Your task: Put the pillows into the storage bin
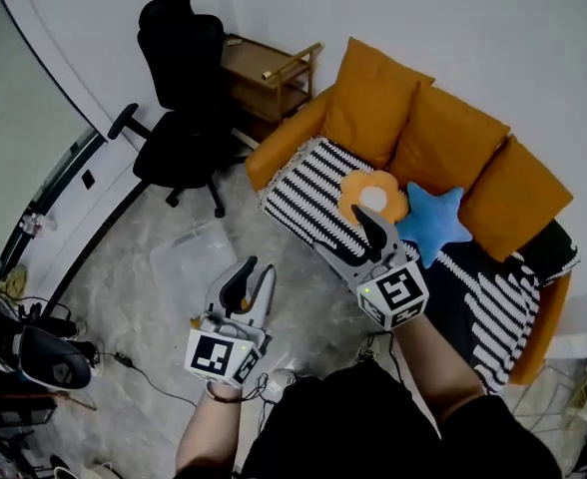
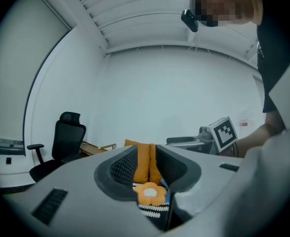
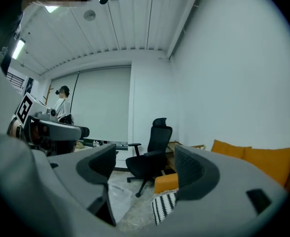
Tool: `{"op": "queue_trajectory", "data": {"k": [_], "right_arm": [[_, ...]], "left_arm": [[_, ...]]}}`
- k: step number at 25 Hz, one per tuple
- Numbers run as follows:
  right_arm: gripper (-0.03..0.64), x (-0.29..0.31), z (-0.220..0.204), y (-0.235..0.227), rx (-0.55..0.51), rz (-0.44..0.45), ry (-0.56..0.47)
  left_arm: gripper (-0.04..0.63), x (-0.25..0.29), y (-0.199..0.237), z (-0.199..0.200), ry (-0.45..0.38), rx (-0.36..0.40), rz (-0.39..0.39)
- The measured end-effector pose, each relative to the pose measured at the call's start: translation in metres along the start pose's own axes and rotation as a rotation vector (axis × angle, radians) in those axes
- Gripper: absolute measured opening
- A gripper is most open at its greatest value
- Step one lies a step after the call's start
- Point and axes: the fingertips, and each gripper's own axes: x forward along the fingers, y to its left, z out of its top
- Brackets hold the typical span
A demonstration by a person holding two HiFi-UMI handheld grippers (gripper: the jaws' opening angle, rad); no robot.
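Two pillows lie on the sofa, neither one in the bin. The orange flower-shaped pillow with a white centre point(image 1: 373, 197) and the blue star-shaped pillow point(image 1: 435, 224) rest side by side, touching. They sit on the black-and-white striped throw point(image 1: 308, 193) over the seat of the orange fabric sofa point(image 1: 274, 153), centre right of the head view. Orange back cushions point(image 1: 453, 138) stand behind them.

Left claw point(image 1: 255, 273): lower centre of the head view, over the grey marble-pattern floor point(image 1: 144, 297), well apart from the sofa. Its own view shows it released, pads partly apart, nothing between them. The flower pillow point(image 2: 151, 193) appears far off through the gap.

Right claw point(image 1: 375, 226): in the head view its tips overlap the lower edge of the flower pillow; contact cannot be told there. Its own view shows it released, pads wide apart, empty. Through the gap appear the black office chair point(image 3: 152, 152) and a corner of the striped throw.

Translucent plastic bin point(image 1: 196, 252): on the floor, left of the sofa end in the head view, between the chair and the left claw; outline faint.

The chair stands upper left of the head view, with a wooden shelf unit point(image 1: 274, 73) beside it at the sofa end.
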Motion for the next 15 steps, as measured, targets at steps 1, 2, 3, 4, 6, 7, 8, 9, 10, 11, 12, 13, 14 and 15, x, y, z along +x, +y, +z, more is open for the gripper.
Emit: {"op": "queue_trajectory", "data": {"k": [1,2,3,4,6,7,8,9,10,11,12,13,14,15], "right_arm": [[0.377,-0.011,-0.003,-0.018,0.006,-0.021,0.003],[0.377,-0.021,-0.006,-0.036,0.012,-0.04,0.006],[0.377,-0.031,-0.009,-0.054,0.018,-0.056,0.007],[0.377,-0.041,-0.012,-0.072,0.025,-0.071,0.009],[0.377,-0.063,-0.02,-0.108,0.043,-0.099,0.012],[0.377,-0.073,-0.024,-0.125,0.051,-0.113,0.013],[0.377,-0.084,-0.027,-0.142,0.059,-0.127,0.014],[0.377,-0.094,-0.031,-0.157,0.065,-0.14,0.015],[0.376,-0.105,-0.035,-0.172,0.072,-0.154,0.017],[0.377,-0.115,-0.039,-0.185,0.077,-0.167,0.021],[0.377,-0.125,-0.042,-0.197,0.083,-0.181,0.024],[0.376,-0.136,-0.044,-0.209,0.088,-0.195,0.026],[0.376,-0.146,-0.047,-0.221,0.092,-0.21,0.028],[0.377,-0.156,-0.048,-0.232,0.095,-0.226,0.028]], "left_arm": [[0.101,0.016,-0.012,-0.001,0.005,-0.001,-0.019],[0.101,0.032,-0.023,-0.003,0.01,-0.002,-0.035],[0.102,0.047,-0.036,-0.004,0.016,-0.003,-0.049],[0.103,0.063,-0.049,-0.006,0.021,-0.003,-0.063],[0.103,0.093,-0.077,-0.011,0.033,-0.001,-0.091],[0.103,0.107,-0.091,-0.013,0.037,0.002,-0.107],[0.104,0.121,-0.104,-0.015,0.041,0.005,-0.122],[0.104,0.135,-0.117,-0.016,0.045,0.007,-0.137],[0.104,0.147,-0.13,-0.017,0.049,0.009,-0.151],[0.104,0.159,-0.142,-0.018,0.051,0.011,-0.166],[0.105,0.171,-0.153,-0.018,0.054,0.014,-0.182],[0.106,0.181,-0.165,-0.018,0.056,0.016,-0.198],[0.106,0.192,-0.176,-0.017,0.057,0.02,-0.214],[0.106,0.202,-0.186,-0.017,0.058,0.022,-0.231]]}}
